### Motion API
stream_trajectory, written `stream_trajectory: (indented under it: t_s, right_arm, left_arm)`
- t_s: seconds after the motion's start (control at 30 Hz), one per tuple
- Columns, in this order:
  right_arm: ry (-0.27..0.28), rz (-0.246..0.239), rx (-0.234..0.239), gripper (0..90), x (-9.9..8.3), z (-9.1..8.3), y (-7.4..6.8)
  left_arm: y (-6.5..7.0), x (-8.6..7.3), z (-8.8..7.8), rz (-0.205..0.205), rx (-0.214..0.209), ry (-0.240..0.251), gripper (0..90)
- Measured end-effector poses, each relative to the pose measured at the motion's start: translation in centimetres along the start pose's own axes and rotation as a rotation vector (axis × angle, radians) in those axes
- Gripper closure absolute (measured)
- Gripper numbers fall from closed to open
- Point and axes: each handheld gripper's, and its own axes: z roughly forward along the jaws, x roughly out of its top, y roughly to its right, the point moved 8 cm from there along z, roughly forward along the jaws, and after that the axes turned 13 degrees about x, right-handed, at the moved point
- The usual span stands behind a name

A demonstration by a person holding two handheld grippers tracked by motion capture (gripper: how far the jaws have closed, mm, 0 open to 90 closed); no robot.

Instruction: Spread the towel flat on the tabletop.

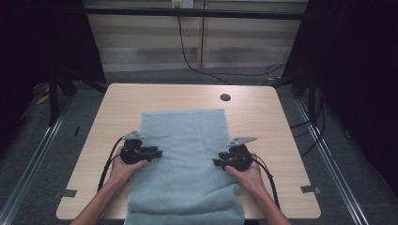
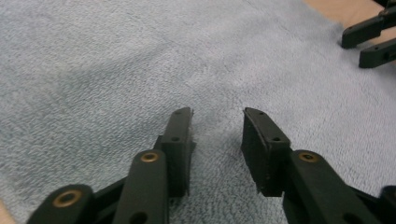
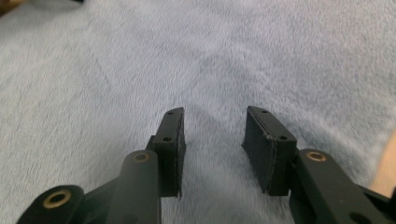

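parted left gripper (image 2: 217,119) over blue towel (image 2: 116,70)

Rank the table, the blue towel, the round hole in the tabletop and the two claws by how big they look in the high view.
1. Table
2. Blue towel
3. Left claw and right claw: they look about alike, so no ranking between them.
4. Round hole

We find no readable text, label, brand, number or sign anywhere: none on the towel (image 1: 185,159), none on the table (image 1: 263,112), none on the left gripper (image 1: 157,153) or the right gripper (image 1: 217,162).
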Motion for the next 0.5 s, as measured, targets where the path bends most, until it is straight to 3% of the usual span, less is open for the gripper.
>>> stream_trajectory:
  t_s: [0.13,0.33,0.4,0.5]
  right_arm:
    - [-0.008,0.001,0.001,58.6,-1.4,-1.2,-1.0]
    - [-0.012,-0.019,0.009,58.6,-3.4,-2.5,-3.0]
    - [-0.003,0.002,0.027,58.8,-4.0,-2.9,-3.5]
    - [-0.001,0.002,0.041,58.8,-4.6,-3.3,-4.2]
  left_arm:
    - [1.5,-0.7,-0.5,0.06,-0.012,-0.007,64.7]
    - [3.6,-2.1,-1.8,0.085,-0.054,-0.02,64.8]
    - [4.2,-2.5,-2.1,0.107,-0.054,-0.026,64.7]
    - [4.8,-2.9,-2.6,0.103,-0.066,-0.038,62.5]
